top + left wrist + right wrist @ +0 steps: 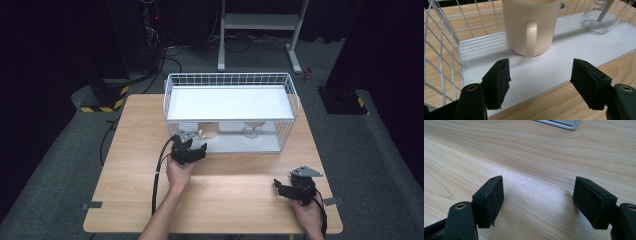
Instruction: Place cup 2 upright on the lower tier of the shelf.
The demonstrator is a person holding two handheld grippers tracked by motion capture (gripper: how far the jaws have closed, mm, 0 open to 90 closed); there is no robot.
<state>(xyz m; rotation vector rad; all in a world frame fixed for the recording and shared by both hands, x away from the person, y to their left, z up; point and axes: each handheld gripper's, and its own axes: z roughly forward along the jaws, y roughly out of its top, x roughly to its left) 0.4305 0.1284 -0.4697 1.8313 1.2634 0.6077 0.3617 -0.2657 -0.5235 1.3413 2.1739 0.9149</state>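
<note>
Right now my left gripper (540,83) stands with jaws wide and empty; the cream mug (531,25) sits just ahead between them, on the rack's (442,50) white shelf. It looks stiff, smooth, slippery; I'd pinch the handle (531,38).

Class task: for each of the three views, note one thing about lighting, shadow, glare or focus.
High view: the table is brightly lit while the room around it is nearly black. Left gripper view: the mug casts a soft shadow on the white shelf, the glass shows faint reflections, and the near tongs look slightly soft. Right gripper view: a pale sheen lies on the wood between the tongs.
</note>
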